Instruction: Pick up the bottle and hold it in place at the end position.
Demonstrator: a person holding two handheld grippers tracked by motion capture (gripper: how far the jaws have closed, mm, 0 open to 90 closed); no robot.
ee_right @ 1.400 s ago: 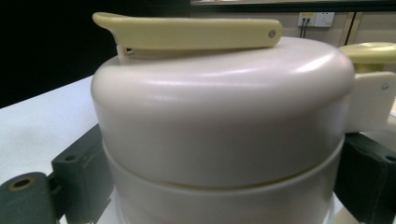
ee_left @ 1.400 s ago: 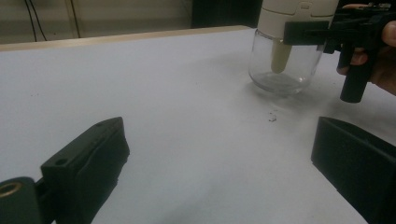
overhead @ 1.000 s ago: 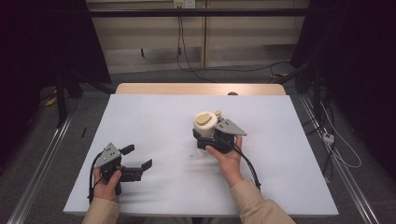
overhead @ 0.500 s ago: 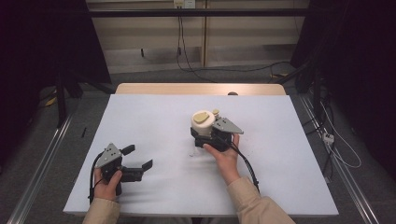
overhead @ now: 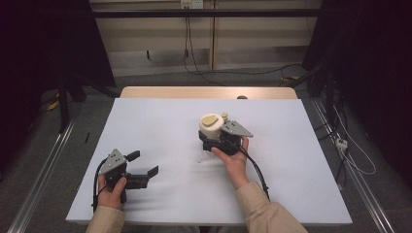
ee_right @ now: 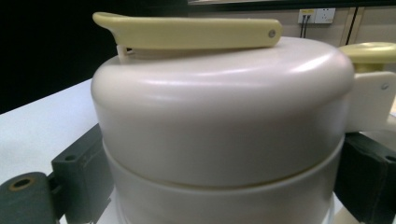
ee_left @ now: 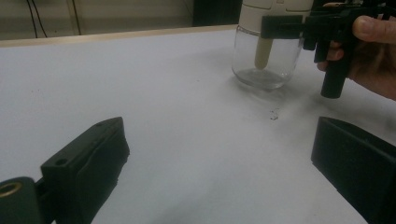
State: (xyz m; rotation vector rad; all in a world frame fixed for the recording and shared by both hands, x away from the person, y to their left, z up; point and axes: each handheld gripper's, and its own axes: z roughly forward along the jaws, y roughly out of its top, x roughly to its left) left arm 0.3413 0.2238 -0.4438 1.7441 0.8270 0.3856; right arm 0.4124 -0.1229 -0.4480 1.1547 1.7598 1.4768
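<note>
The right gripper (overhead: 210, 141) squeezes the jar (overhead: 211, 127) by its lid. The left gripper (overhead: 144, 165) rests released on the desk (overhead: 155, 121).

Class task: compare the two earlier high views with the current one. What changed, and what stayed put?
Very little changed. The right tongs, clamped around the cream-lidded glass jar, drifted slightly toward the person with it. The left tongs stayed open and in place at the near left of the white table.

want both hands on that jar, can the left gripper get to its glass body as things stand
Probably yes. The left gripper is open and faces the jar across bare table. The right gripper clamps the cream lid, leaving the glass below exposed.
</note>
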